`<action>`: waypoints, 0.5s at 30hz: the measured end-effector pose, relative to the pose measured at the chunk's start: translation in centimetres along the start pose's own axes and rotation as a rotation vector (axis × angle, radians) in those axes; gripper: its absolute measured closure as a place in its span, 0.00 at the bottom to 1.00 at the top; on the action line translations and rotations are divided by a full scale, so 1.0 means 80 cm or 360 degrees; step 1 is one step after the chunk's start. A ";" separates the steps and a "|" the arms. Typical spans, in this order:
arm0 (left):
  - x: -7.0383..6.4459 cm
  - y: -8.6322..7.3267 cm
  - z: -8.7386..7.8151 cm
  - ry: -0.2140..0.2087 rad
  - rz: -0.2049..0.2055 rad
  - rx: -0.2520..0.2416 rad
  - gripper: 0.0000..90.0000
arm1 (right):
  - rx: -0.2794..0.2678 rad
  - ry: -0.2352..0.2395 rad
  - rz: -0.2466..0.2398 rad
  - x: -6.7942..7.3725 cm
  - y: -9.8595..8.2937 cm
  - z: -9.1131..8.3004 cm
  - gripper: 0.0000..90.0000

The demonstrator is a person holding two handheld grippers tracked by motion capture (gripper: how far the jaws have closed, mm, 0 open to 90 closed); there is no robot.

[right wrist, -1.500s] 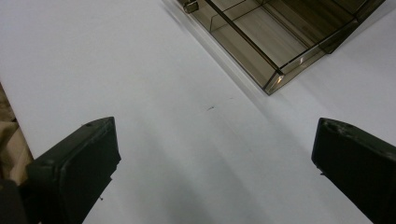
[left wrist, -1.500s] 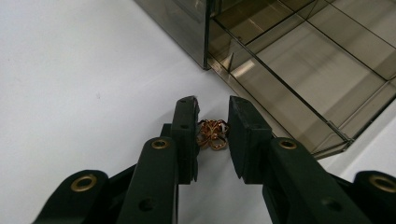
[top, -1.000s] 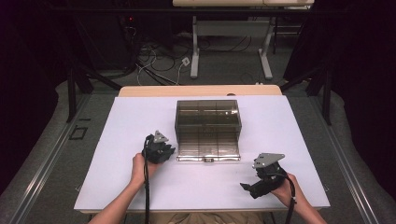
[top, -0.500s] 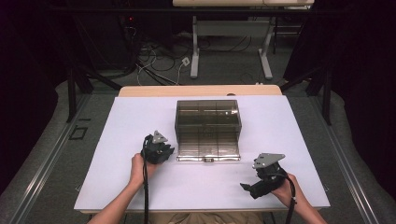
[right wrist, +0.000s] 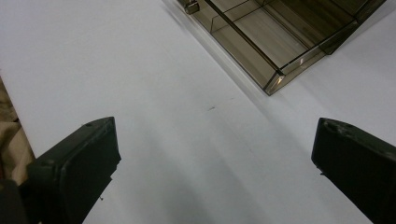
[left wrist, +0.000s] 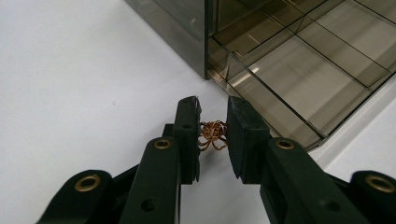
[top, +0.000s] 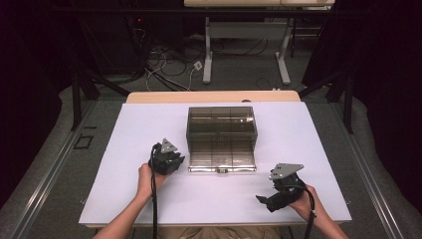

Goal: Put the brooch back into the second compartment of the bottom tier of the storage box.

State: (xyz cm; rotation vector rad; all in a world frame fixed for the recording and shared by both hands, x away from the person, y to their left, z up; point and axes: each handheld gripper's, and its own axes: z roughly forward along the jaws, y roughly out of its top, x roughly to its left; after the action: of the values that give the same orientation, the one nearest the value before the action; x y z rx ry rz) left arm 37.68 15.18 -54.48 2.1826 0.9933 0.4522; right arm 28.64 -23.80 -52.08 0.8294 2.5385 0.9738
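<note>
A smoky clear plastic compartment box [top: 221,134] lies open in the middle of the white table [top: 124,149], its divided lid folded down toward me. My left gripper [top: 177,160] sits just off the box's front left corner. In the left gripper view its jaws [left wrist: 213,122] are closed onto a small tangle of copper wire [left wrist: 212,134] just above the table, beside the box's corner [left wrist: 299,70]. My right gripper [top: 263,201] rests low near the table's front right, jaws wide apart [right wrist: 212,140] with bare table between them; the box's edge [right wrist: 261,32] lies beyond.
A metal latch [top: 222,170] sticks out at the front edge of the open box. The table's front edge [top: 214,225] runs close behind both hands. Desk legs and cables [top: 199,64] lie on the floor beyond the table.
</note>
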 end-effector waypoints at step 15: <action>-0.003 0.005 -0.010 0.0016 0.0014 -0.0024 0.83 | 0.0001 0.0004 -0.0003 -0.001 0.000 0.000 0.00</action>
State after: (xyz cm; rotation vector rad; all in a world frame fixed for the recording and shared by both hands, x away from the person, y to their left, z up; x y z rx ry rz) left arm 37.29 15.14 -53.62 2.1737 0.9830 0.4734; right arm 28.67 -23.83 -52.07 0.8268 2.5414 0.9739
